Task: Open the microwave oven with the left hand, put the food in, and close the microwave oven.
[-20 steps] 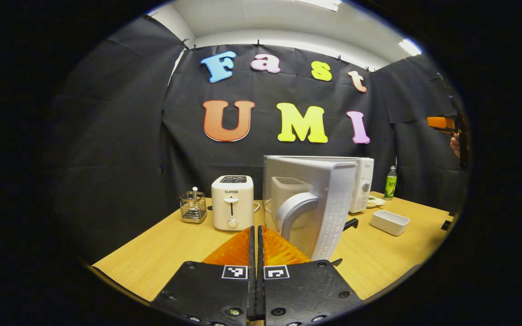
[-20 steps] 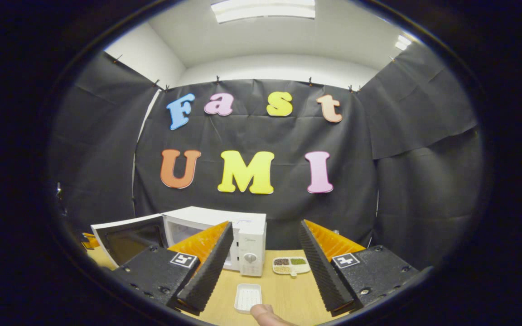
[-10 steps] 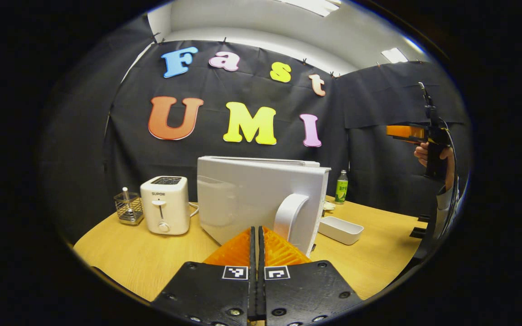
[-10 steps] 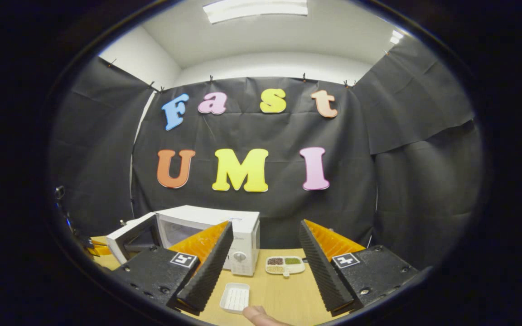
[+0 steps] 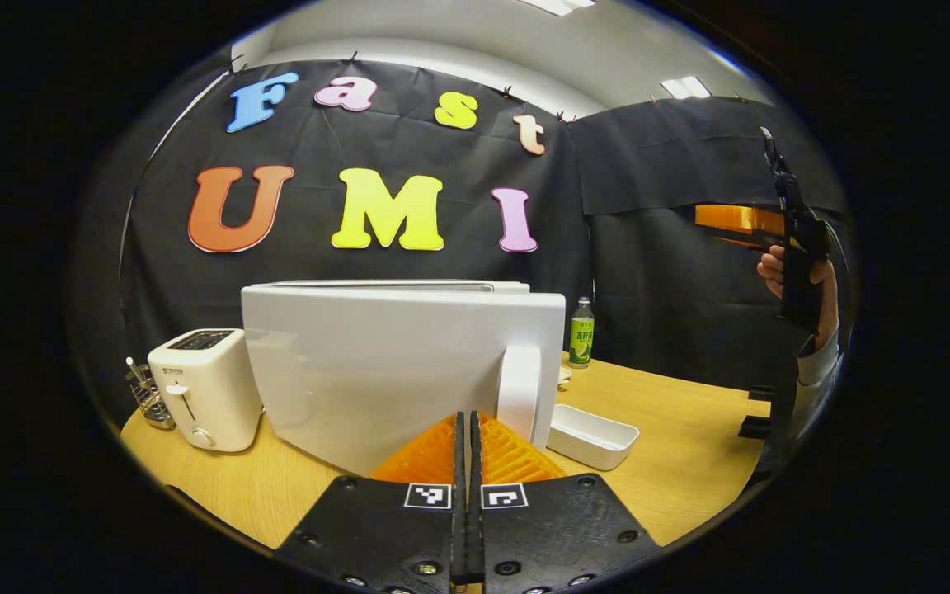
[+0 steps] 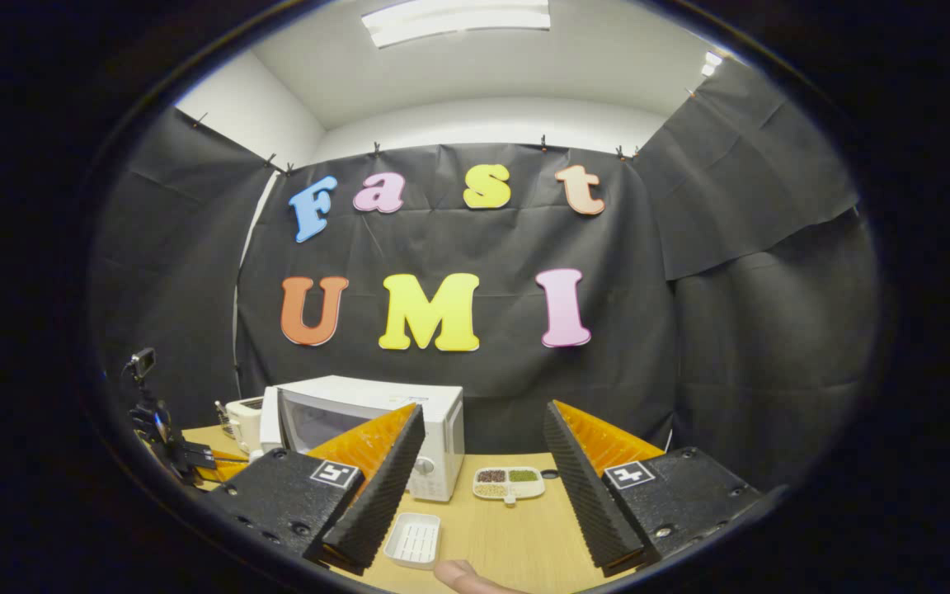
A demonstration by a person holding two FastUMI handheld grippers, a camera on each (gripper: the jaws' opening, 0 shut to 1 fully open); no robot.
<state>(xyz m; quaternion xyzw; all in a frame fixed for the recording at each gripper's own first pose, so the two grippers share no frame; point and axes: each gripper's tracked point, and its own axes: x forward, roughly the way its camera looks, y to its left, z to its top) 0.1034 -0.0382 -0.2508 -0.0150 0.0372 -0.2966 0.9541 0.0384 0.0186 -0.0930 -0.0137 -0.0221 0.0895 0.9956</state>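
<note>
On wooden table (image 5: 689, 462) (black-draped booth): microwave (image 5: 392, 363); toaster (image 5: 203, 388).

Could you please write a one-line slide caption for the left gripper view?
Shut left claw faces the white microwave door beside a toaster and white tray.

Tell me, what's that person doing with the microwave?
A person holds a hand-held gripper in each hand. The left hand-held gripper, its fingers shut together, sits right in front of the white microwave door, near its handle. The door looks nearly or fully closed. The right hand-held gripper hangs open and empty above the table, over a white tray.
</note>
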